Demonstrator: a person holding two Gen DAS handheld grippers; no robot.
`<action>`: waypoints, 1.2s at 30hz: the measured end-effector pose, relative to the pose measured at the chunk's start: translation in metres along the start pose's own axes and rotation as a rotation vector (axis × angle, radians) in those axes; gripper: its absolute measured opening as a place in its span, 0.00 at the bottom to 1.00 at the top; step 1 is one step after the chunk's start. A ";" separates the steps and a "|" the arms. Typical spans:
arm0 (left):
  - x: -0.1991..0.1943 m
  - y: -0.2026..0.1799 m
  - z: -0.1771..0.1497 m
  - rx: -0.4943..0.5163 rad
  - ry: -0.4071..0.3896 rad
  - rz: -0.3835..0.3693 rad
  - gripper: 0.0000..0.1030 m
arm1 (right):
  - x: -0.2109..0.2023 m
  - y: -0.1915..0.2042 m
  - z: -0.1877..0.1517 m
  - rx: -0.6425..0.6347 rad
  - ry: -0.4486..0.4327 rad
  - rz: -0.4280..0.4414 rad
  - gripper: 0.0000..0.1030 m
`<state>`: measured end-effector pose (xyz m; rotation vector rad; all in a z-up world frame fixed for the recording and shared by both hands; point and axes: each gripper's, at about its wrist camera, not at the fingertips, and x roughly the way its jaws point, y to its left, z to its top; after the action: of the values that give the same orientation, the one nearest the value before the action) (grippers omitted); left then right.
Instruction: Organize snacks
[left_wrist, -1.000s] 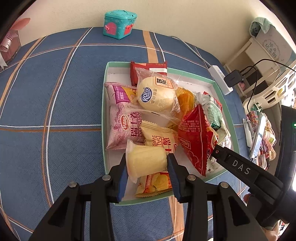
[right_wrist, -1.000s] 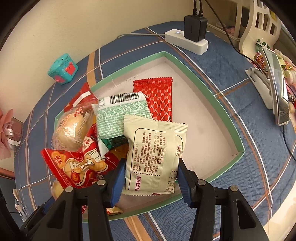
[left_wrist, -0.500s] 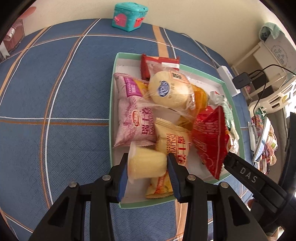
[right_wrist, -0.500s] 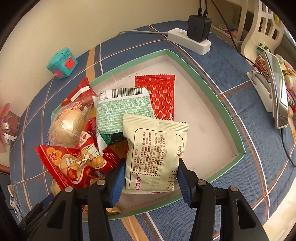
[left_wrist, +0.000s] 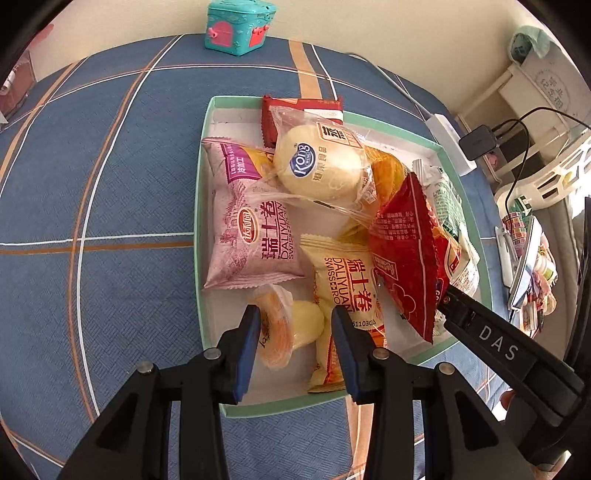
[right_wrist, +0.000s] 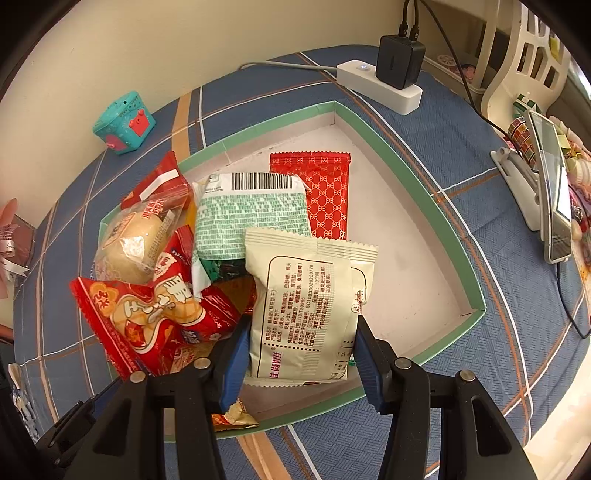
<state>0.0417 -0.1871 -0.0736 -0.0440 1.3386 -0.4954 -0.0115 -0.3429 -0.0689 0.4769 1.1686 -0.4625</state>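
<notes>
Blue plaid tabletop (left_wrist: 110, 192), green-rimmed tray (left_wrist: 201, 206) full of snacks.
L gripper (left_wrist: 293, 332): fingers apart, jelly cup (left_wrist: 291, 328) lying loose between them on tray floor, no grip seen.
R gripper (right_wrist: 301, 349): fingers closed on cream packet (right_wrist: 303, 306), held over tray.
Risk: cream packet slick, may slip sideways; red bag (right_wrist: 147, 317) leaning on pile could slide onto jelly cup.
L view only: jelly cup, pink pack (left_wrist: 251, 225). R view only: bare tray corner, patterned red bar (right_wrist: 328, 192).

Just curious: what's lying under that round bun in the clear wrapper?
The bun rests on a pink Swiss roll pack, a red packet and an orange pack. Anything deeper is covered.
</notes>
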 end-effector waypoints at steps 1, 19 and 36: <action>0.000 0.000 0.000 -0.004 0.001 -0.001 0.39 | 0.000 0.000 0.000 0.000 0.000 -0.001 0.54; -0.043 0.007 0.007 0.002 -0.140 0.143 0.75 | -0.027 0.006 0.001 -0.033 -0.086 -0.038 0.62; -0.096 0.031 -0.038 0.028 -0.248 0.343 0.78 | -0.053 0.043 -0.048 -0.190 -0.136 -0.025 0.89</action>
<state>0.0026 -0.1144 -0.0039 0.1415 1.0676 -0.2097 -0.0405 -0.2752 -0.0296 0.2624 1.0756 -0.3945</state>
